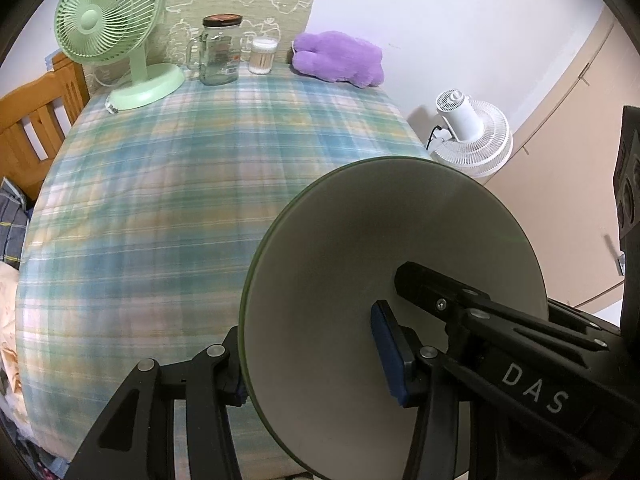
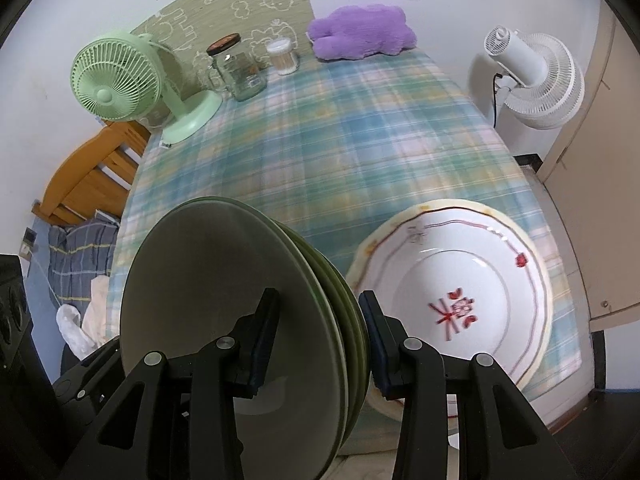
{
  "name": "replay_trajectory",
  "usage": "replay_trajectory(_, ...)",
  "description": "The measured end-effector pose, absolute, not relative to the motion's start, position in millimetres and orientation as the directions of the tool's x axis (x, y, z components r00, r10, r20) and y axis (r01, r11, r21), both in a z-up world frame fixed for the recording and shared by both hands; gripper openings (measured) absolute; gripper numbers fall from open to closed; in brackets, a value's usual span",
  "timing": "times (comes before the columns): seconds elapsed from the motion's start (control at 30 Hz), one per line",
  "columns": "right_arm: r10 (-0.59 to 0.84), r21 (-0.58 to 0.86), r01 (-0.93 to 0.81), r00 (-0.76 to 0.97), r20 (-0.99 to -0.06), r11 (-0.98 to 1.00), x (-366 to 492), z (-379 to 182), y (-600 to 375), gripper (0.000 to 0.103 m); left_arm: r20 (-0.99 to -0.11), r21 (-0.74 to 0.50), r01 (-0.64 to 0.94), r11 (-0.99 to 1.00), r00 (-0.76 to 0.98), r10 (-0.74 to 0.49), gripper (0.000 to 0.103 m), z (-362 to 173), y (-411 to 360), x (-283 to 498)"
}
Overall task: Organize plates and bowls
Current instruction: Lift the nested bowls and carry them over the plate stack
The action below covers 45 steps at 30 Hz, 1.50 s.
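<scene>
A stack of several green plates (image 2: pixel 240 280) stands on edge above the plaid table (image 2: pixel 340 140). My right gripper (image 2: pixel 316 328) is shut on it, one pad on the grey-green face and one on the back. In the left wrist view the same stack (image 1: pixel 380 240) fills the lower right, and my left gripper (image 1: pixel 308 352) is shut on its rim. There the right gripper's finger (image 1: pixel 432 292) presses the plate's face. A white plate with red characters and a scalloped rim (image 2: pixel 460 280) lies flat on the table, just right of the stack.
Along the table's far edge stand a green desk fan (image 1: pixel 108 28), a glass jar with a dark lid (image 1: pixel 218 52), a tub of cotton swabs (image 1: pixel 262 56) and a purple plush (image 1: pixel 340 58). A white floor fan (image 2: pixel 536 76) is at the right, a wooden chair (image 1: pixel 32 128) at the left.
</scene>
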State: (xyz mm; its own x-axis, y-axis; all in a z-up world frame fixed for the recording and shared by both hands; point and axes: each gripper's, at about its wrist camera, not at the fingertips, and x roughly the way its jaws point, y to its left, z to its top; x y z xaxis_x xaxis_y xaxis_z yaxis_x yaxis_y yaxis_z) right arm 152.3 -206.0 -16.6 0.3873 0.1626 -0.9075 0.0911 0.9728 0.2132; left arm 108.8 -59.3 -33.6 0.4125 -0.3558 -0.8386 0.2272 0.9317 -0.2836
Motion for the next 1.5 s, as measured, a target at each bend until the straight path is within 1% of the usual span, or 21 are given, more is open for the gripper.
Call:
replay_trajectory(0.63, 0.173, 0.219, 0.088, 0.362, -0.916, 0.972, 151.7, -21.9, -291.3, 0.044, -0.851, -0.291, 0.199, 0.936, 0.392, -0.348, 0.05, -43.1, -142.7, 108.6)
replay_trajectory(0.83, 0.171, 0.209, 0.08, 0.334, -0.927, 0.975, 155.8, -30.6, -315.9, 0.044, -0.863, -0.303, 0.17, 0.938, 0.368, -0.345, 0.049, -54.8, -167.3, 110.3)
replay_trajectory(1.17, 0.188, 0.21, 0.061, 0.26, -0.947, 0.976, 165.5, -54.4, -336.3, 0.044, -0.892, -0.306, 0.11, 0.946, 0.314, -0.326, 0.049, -74.5, -186.4, 114.6)
replay_trajectory(1.23, 0.195, 0.215, 0.057, 0.243, -0.95, 0.975, 168.8, -60.5, -337.6, 0.044, -0.897, -0.297, 0.099, 0.95, 0.313, -0.314, 0.049, -77.1, -188.3, 115.7)
replay_trajectory(1.5, 0.215, 0.228, 0.019, 0.267, -0.94, 0.973, 180.0, -63.6, -341.9, 0.044, -0.896, -0.243, 0.089, 0.966, 0.362, -0.259, 0.05, -74.0, -197.0, 121.6)
